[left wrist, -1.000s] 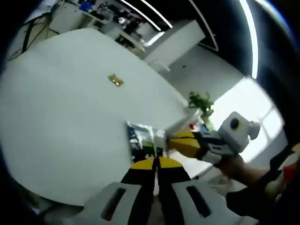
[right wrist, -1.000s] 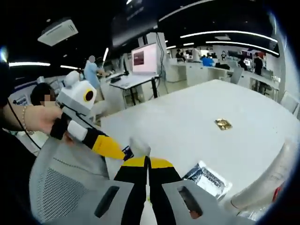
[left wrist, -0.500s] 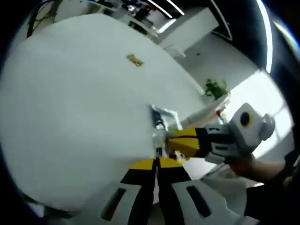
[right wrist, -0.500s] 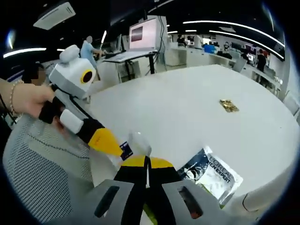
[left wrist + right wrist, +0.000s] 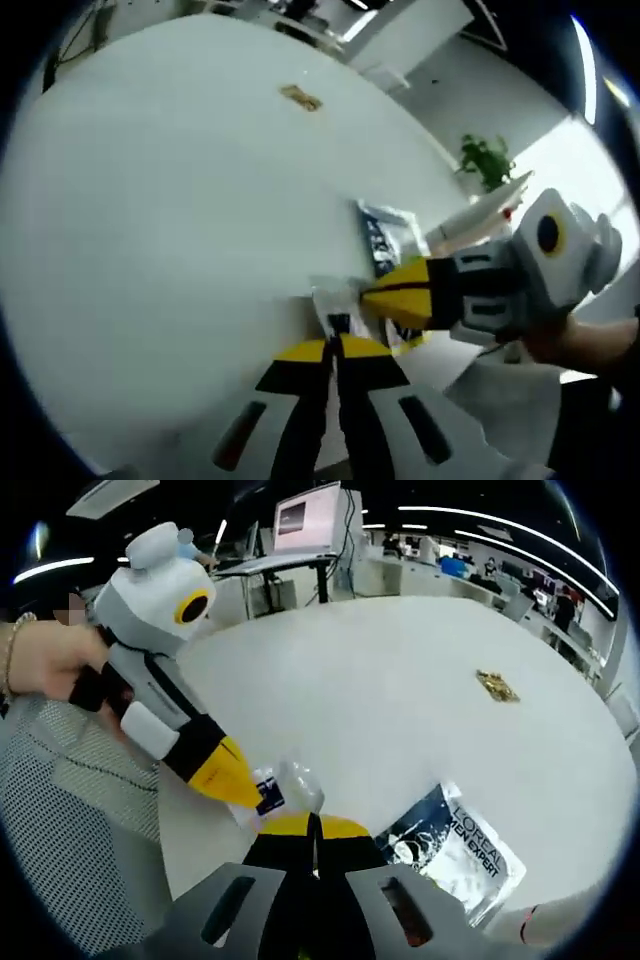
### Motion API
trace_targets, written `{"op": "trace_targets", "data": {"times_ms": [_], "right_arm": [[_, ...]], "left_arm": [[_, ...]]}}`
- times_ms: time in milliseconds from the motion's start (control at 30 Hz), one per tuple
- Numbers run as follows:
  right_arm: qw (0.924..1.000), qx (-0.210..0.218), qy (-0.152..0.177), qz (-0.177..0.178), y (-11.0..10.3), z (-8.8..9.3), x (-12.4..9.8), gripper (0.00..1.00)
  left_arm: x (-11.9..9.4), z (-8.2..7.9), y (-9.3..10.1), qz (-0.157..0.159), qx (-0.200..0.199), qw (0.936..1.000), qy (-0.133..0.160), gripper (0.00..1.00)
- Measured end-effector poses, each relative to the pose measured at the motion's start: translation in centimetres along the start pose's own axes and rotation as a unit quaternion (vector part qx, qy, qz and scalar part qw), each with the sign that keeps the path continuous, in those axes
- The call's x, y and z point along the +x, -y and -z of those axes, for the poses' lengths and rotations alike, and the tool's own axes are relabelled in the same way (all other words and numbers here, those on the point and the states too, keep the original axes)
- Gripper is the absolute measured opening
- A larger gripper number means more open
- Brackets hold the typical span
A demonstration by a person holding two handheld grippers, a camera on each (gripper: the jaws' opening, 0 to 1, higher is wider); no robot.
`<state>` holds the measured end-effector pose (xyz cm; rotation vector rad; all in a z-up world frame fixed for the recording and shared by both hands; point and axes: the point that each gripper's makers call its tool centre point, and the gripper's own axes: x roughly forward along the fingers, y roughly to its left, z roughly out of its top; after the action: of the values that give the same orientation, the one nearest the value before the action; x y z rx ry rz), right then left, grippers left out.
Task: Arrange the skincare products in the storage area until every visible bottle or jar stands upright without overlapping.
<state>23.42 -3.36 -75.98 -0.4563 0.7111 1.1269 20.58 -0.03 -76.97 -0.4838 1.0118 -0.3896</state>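
Comes in lower over the white desk (image 5: 150, 200) than a second ago, with more of the L'Oréal Men Expert sachet (image 5: 452, 848) showing in the right gripper view. Meets now at the desk's near edge: left gripper (image 5: 335, 348) and right gripper (image 5: 372, 296) tip to tip on one small clear sachet (image 5: 330, 302) with a dark label. Holds fingers clenched on both sides, each pair seemingly pinching an edge of that small sachet, though how firmly is hard to tell. Leaves the Men Expert sachet lying flat just beyond, and a small gold wrapper (image 5: 300, 97) well apart further across the desk. Reads as a handover or a two-handed reorienting of the small sachet, early in the arranging. Calls next for one pair of fingers to let go while the other carries the sachet clear of the flat one, without overlap.
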Motion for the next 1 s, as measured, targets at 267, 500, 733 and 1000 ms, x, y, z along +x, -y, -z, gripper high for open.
{"op": "trace_targets", "data": {"times_ms": [267, 500, 733, 1000], "right_arm": [[0.9996, -0.023, -0.012, 0.005, 0.1, 0.8, 0.6, 0.01], [0.9995, -0.031, -0.006, 0.010, -0.1, 0.8, 0.7, 0.01], [0.9994, -0.032, -0.001, 0.012, -0.1, 0.7, 0.7, 0.01], [0.9987, -0.051, 0.000, 0.000, -0.1, 0.6, 0.6, 0.01]], "left_arm": [[0.0, -0.2, 0.0, -0.014, 0.075, 0.9971, -0.001, 0.03], [-0.1, -0.5, -0.1, -0.035, 0.152, 0.9878, 0.003, 0.04], [-0.9, -0.2, -0.8, -0.107, 0.303, 0.9462, -0.034, 0.10], [-0.1, -2.1, 2.0, -0.058, 0.388, 0.9197, 0.025, 0.14]]}}
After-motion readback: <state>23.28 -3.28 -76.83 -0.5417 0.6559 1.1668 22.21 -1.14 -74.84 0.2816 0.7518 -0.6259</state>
